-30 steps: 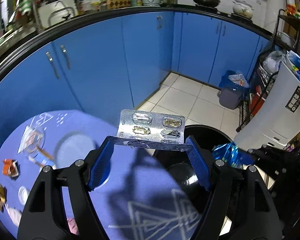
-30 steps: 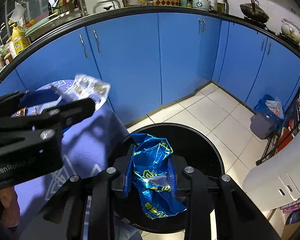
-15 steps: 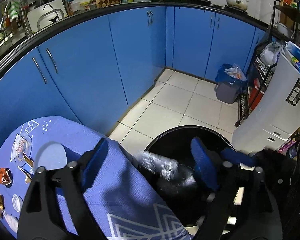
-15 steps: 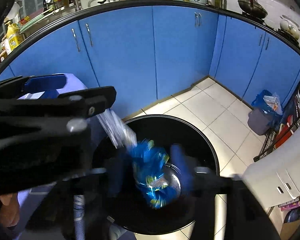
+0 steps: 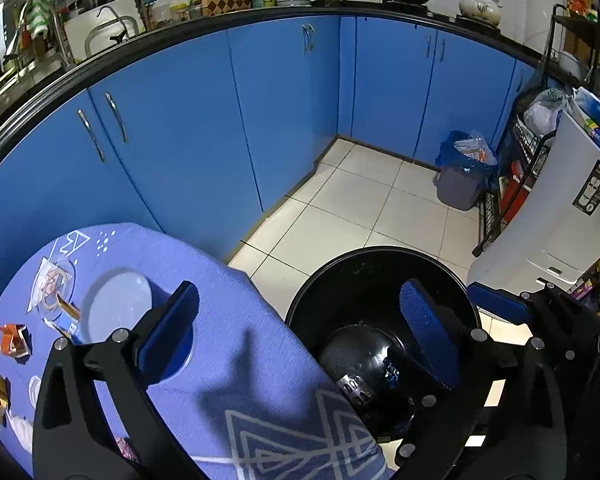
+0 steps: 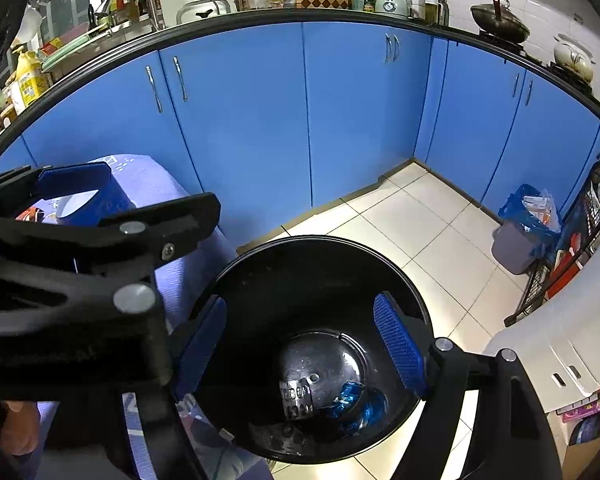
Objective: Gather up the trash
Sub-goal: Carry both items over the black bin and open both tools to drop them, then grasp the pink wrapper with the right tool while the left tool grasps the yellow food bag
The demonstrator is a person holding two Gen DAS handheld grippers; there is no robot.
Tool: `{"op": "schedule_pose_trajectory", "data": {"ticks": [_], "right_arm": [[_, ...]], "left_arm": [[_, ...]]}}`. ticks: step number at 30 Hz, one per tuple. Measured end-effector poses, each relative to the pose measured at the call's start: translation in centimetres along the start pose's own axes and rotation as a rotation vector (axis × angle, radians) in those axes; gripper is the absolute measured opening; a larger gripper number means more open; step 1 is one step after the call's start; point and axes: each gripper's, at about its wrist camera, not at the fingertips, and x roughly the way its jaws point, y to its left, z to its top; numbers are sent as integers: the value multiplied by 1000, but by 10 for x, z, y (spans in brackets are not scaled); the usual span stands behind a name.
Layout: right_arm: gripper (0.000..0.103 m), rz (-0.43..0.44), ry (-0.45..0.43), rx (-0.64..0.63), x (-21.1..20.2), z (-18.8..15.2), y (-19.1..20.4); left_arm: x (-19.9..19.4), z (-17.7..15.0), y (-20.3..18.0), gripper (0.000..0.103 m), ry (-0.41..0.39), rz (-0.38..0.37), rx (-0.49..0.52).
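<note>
Black bin (image 6: 412, 292), silver blister pack (image 6: 298, 398), seemingly blue-printed wrapper (image 6: 354, 402), blue cabinets (image 6: 244, 120).

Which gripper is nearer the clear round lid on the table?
Left. The left gripper has one finger over the lid; the right gripper hangs over the black bin.

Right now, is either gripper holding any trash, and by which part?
Nothing is held. The left gripper and right gripper have just opened; the silver blister pack and crumpled blue foil wrapper lie inside the round black bin.

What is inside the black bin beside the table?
At the bottom of the black bin lie a silver blister pack and a crumpled blue wrapper. The near inner wall is hidden by its rim.
</note>
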Motion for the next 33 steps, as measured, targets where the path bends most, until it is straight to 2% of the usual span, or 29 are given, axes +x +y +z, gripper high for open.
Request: {"op": "schedule_pose_trajectory", "data": {"ticks": [11, 19, 25, 33], "right_arm": [[75, 50, -6, -73, -19, -5, 44], [75, 94, -14, -165, -31, -8, 99], [75, 133, -4, -241, -32, -15, 141], [75, 150, 40, -326, -22, -34, 183]], "left_arm": [[-41, -34, 43, 99, -10, 44, -81], [-83, -81, 102, 99, -11, 108, -185], [-102, -123, 138, 99, 22, 151, -233], [-109, -165, 168, 99, 59, 142, -291]]}}
